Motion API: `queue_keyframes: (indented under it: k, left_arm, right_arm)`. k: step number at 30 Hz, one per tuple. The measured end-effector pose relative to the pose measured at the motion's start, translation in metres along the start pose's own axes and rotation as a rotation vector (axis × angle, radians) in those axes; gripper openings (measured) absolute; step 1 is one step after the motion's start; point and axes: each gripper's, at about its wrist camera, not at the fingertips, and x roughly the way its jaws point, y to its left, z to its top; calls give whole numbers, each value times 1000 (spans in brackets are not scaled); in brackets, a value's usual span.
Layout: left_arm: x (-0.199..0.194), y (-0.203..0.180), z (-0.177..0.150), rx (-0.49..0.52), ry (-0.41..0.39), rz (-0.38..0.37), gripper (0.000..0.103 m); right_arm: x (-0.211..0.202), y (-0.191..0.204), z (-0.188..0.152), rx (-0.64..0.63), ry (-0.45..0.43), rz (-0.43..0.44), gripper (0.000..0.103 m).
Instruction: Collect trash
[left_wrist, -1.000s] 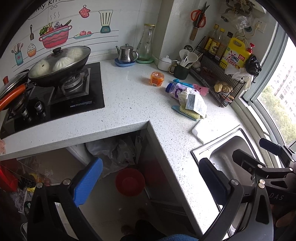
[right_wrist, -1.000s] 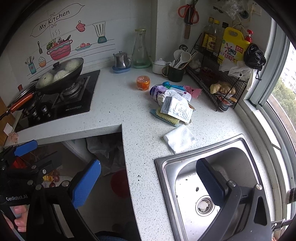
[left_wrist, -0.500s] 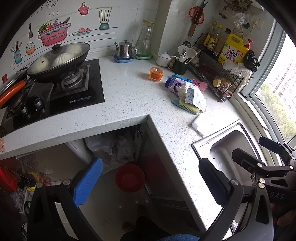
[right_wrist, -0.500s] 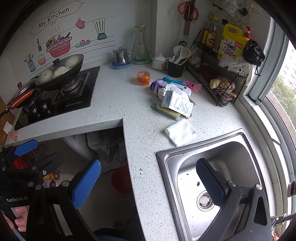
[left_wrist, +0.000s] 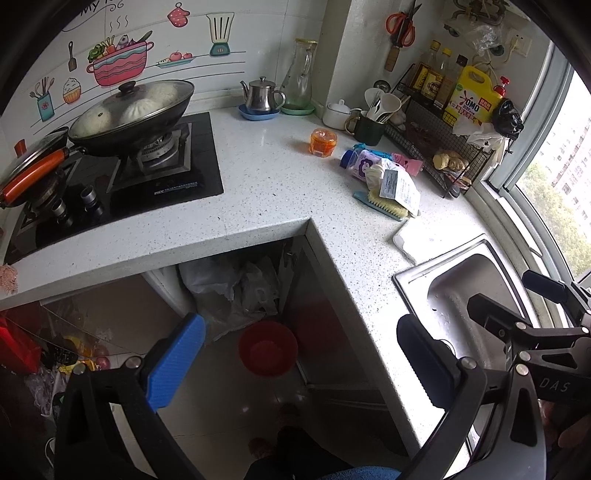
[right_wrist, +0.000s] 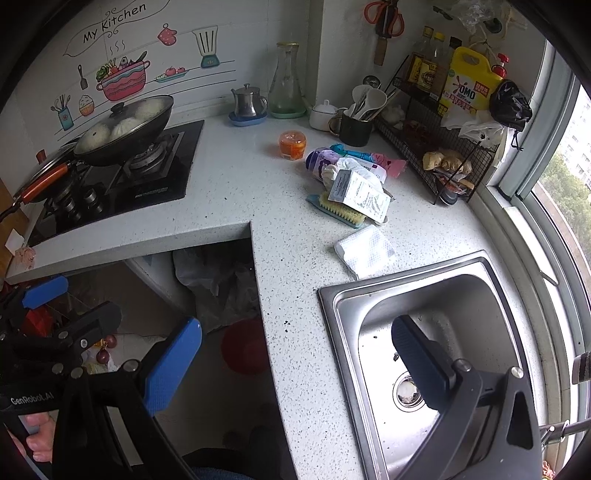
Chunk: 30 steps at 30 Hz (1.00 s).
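The trash pile (right_wrist: 351, 184) is being seen on the countertop (right_wrist: 236, 184) beyond the sink (right_wrist: 436, 332), its paper packet (right_wrist: 360, 195) lying slantwise. It is being faced from ahead and slightly right by the right gripper (right_wrist: 295, 358), judged nearer; both it and the left gripper (left_wrist: 299, 354) are being held wide apart, empty.

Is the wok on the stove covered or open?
Covered. A glass lid with a dark knob sits on the wok, and white buns show through it.

A: What's the countertop (right_wrist: 236, 184) carrying?
B: I'm seeing a hob (right_wrist: 122, 184) sitting left, orange jar (right_wrist: 292, 144), bottle (right_wrist: 323, 162), scrub brush (right_wrist: 341, 213) lying mid, folded cloth (right_wrist: 365, 251) lying nr the sink (right_wrist: 436, 332).
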Motion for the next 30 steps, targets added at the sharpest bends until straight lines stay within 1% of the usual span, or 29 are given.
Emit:
queue_keyframes:
  k: [5,9,13,18,20,23,28,30]
  left_arm:
    - [-4,3,-2,-1,14,-7,103]
    - [-12,4,-4,43,4,30,103]
    - [-17,11,-4,51,22,21,103]
    - [-17,11,-3,124,47,39,103]
    - [-16,13,-2,139,64,20,103]
    - [-16,15,5,172,70,-3,103]
    - [-1,14,23,220,78,25,103]
    - [8,14,34,213,87,14,103]
  right_arm:
    - [-1,0,-1,-1,-2,-1,103]
    - [-4,3,-4,-2,1,0,103]
    - [-5,5,-6,-1,6,3,103]
    - [-7,8,-8,4,13,5,103]
    - [-7,7,-7,12,19,7,103]
    - [-6,7,-4,16,20,3,103]
    - [7,-2,6,38,29,7,103]
    - [17,-9,13,55,32,10,103]
